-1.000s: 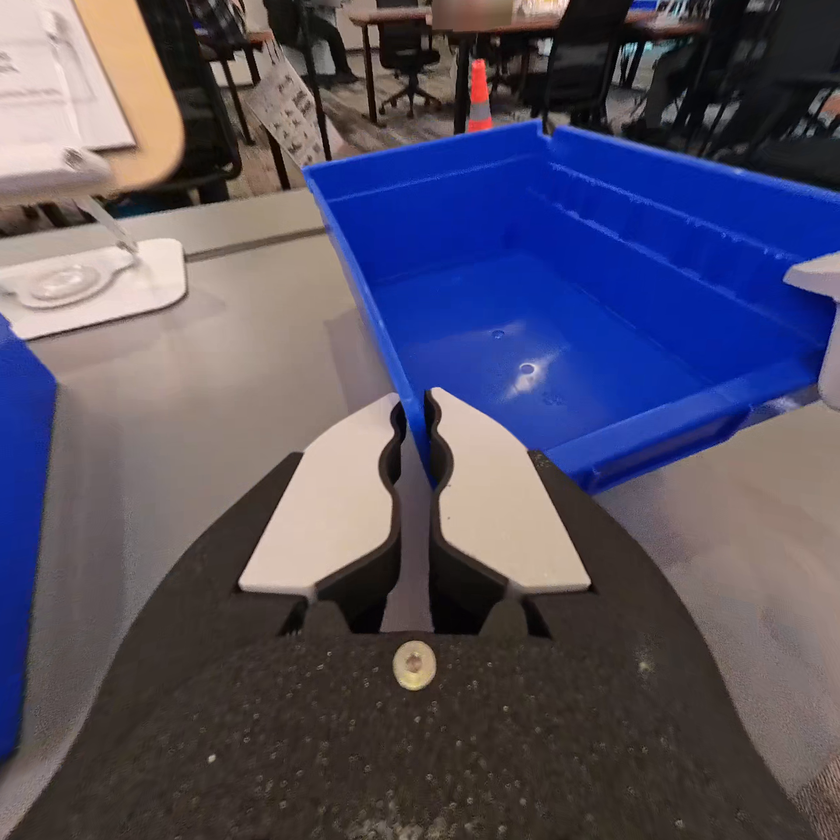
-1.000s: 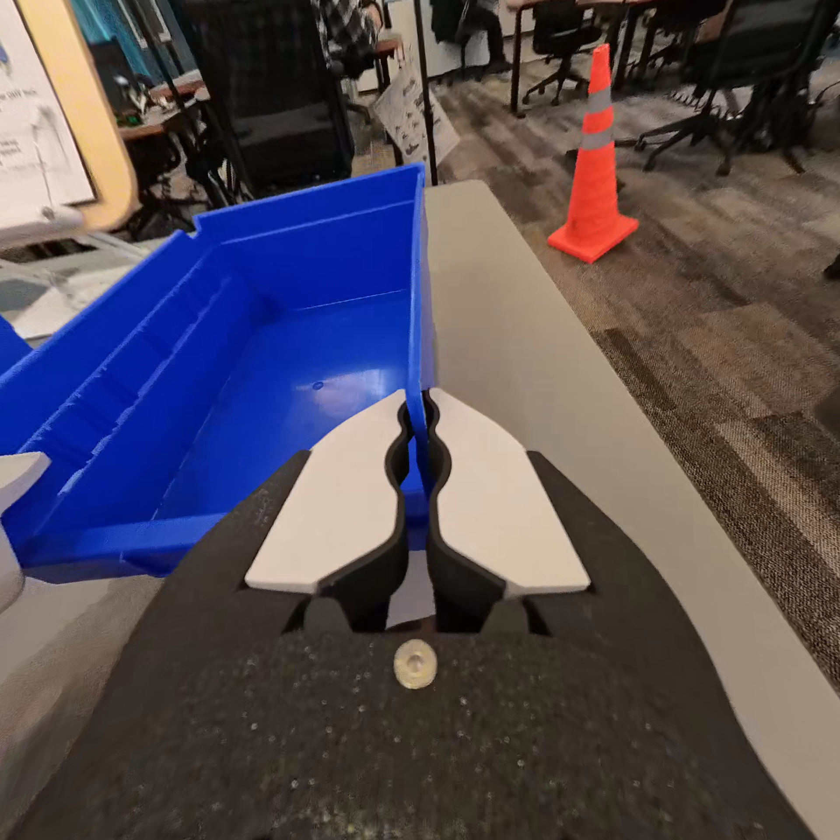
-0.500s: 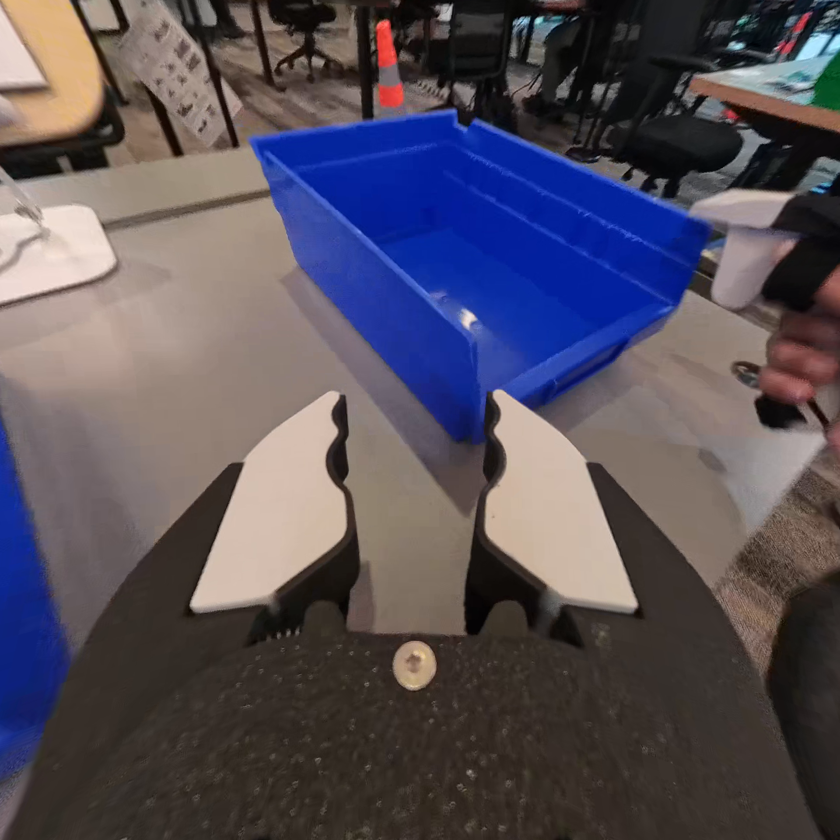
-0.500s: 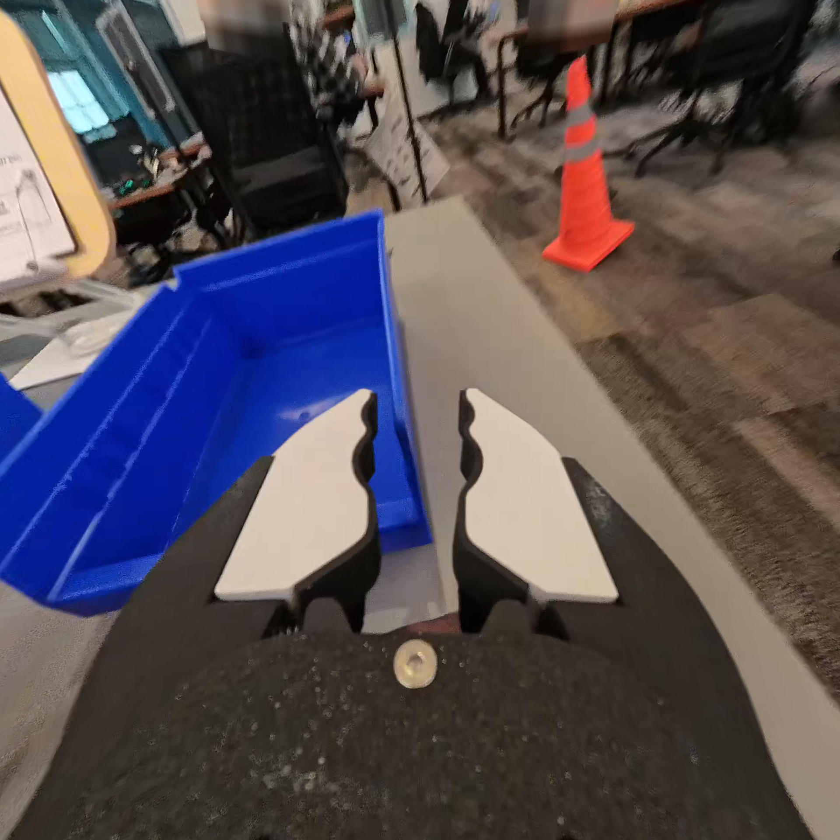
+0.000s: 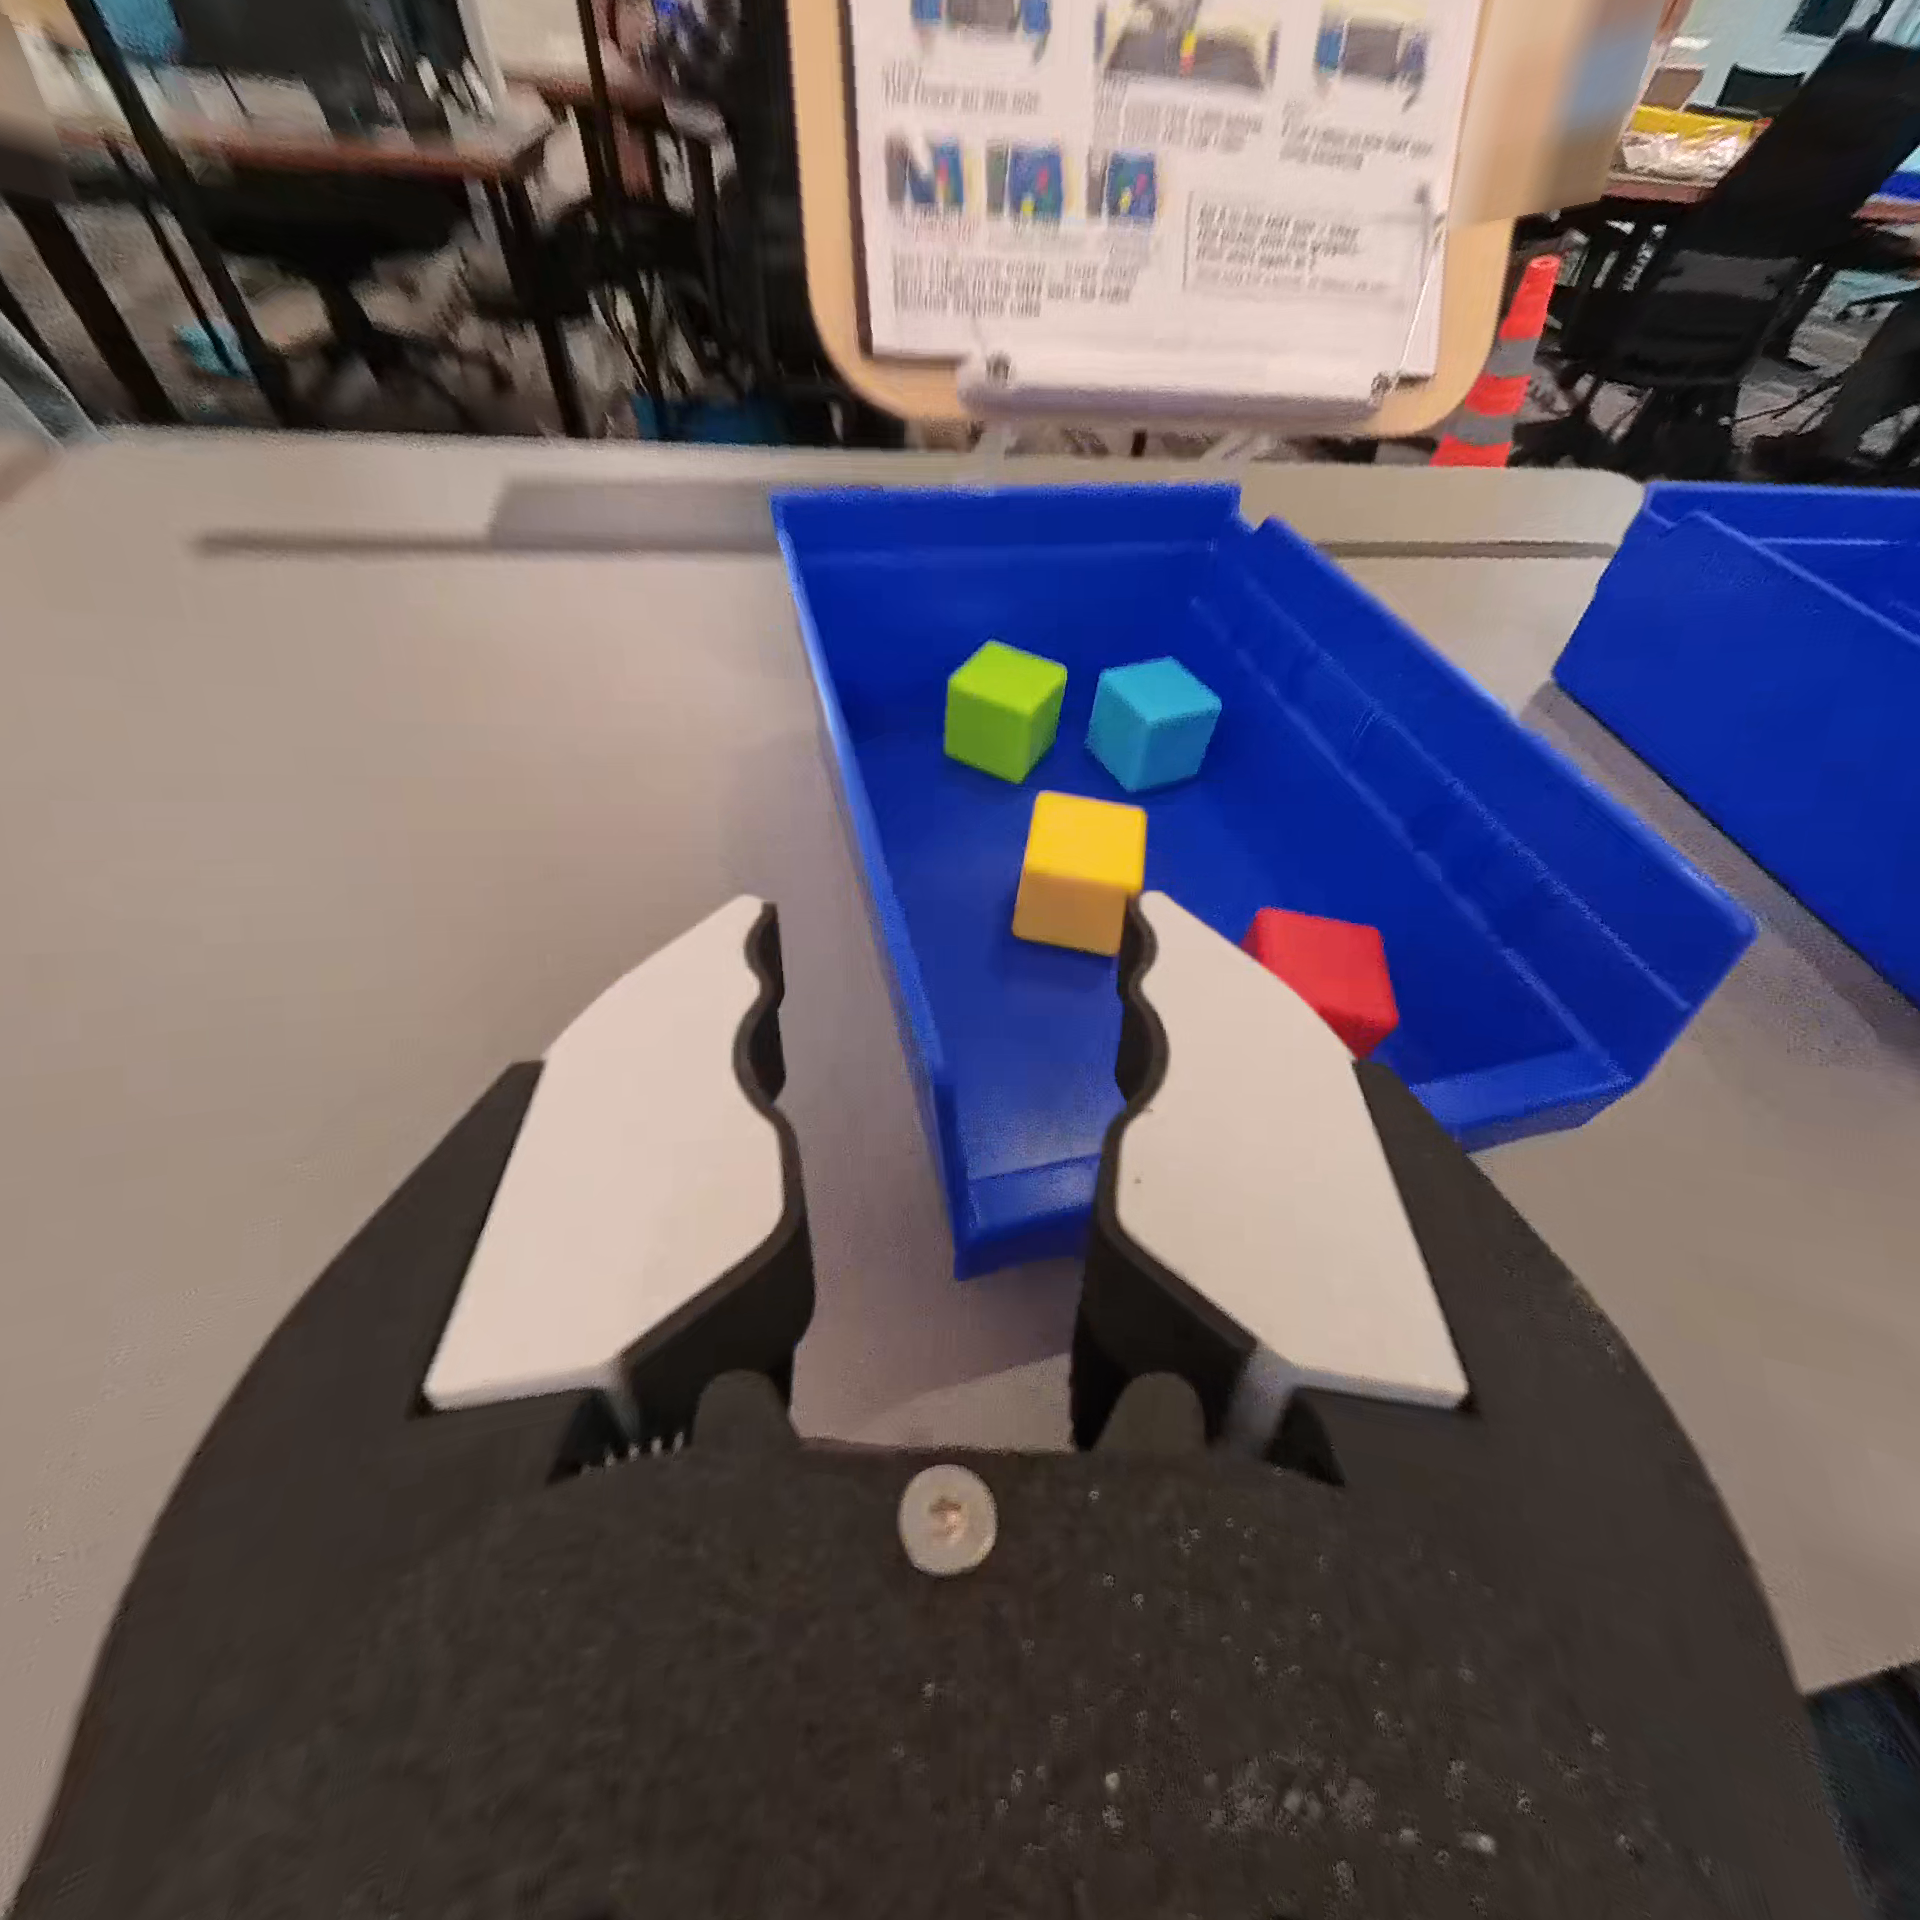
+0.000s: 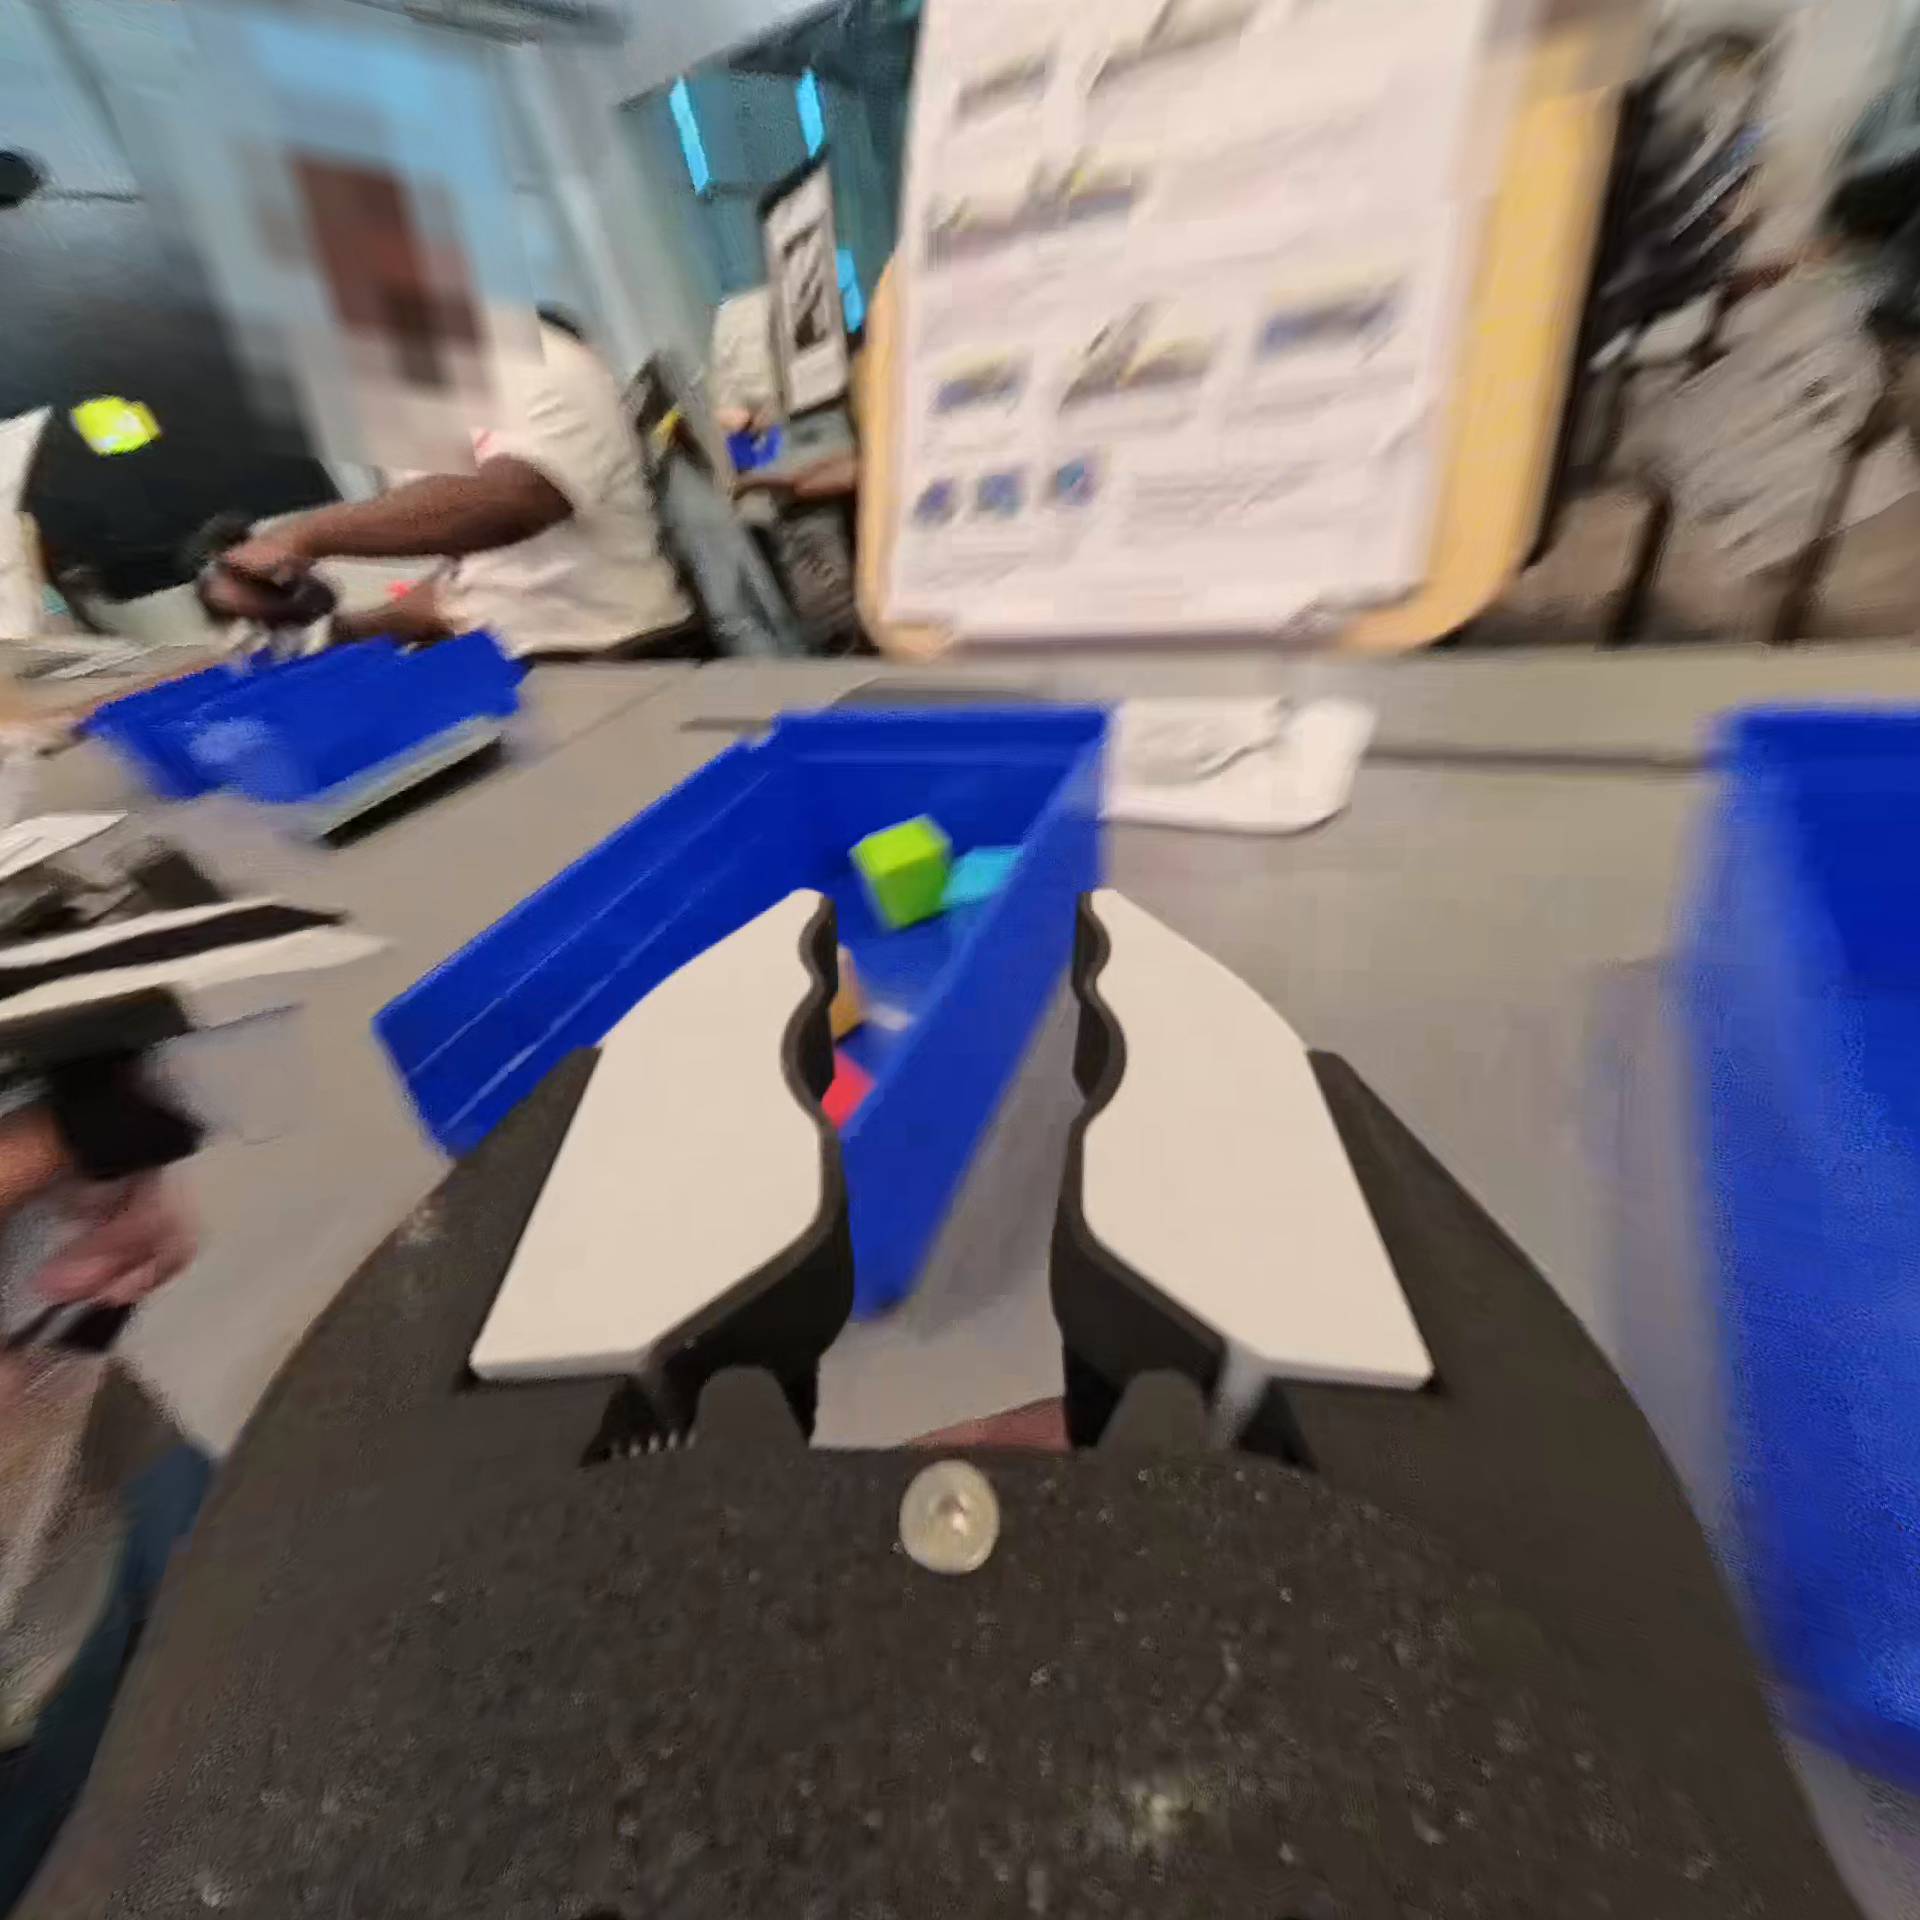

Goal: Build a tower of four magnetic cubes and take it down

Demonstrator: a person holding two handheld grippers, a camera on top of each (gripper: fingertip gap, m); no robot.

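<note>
In the left wrist view, a grey table (image 5: pixel 364 779) fills the foreground. Behind its far edge stands a wooden-framed board (image 5: pixel 1153 208) carrying printed sheets, with dark chairs to either side and an orange cone (image 5: pixel 1507 374) on the floor at the right. The left gripper (image 5: pixel 945 935) hangs over the table with its jaws spread apart and nothing between them. Its right finger (image 5: pixel 1247 1143) covers part of the near end of the blue bin (image 5: pixel 1558 831) and hides a corner of the red cube (image 5: pixel 1325 971). Four cubes lie loose on the bin's floor, none stacked — a green cube (image 5: pixel 1003 707) and a light blue cube (image 5: pixel 1153 722) side by side toward the far end, a yellow cube (image 5: pixel 1081 868) nearer, and the red one nearest, off to the right. A second blue bin (image 5: pixel 1766 707) sits at the right edge; its contents are cut off.

The right wrist view is heavily blurred. The right gripper (image 6: pixel 951 914) is also spread wide and holds nothing; the bin's near right wall (image 6: pixel 966 1060) stands between its fingers. Over that wall the green cube (image 6: pixel 904 868) shows clearly, the light blue cube (image 6: pixel 982 878) peeks just beside it, and slivers of yellow (image 6: pixel 844 1003) and red (image 6: pixel 847 1091) appear against the left finger's edge. The second bin (image 6: pixel 1808 1143) rises close at the right. A third blue bin (image 6: pixel 312 717) sits farther off at the left, near a person's arm (image 6: pixel 416 520), and loose papers (image 6: pixel 156 956) lie at the left edge — too smeared to say more.
</note>
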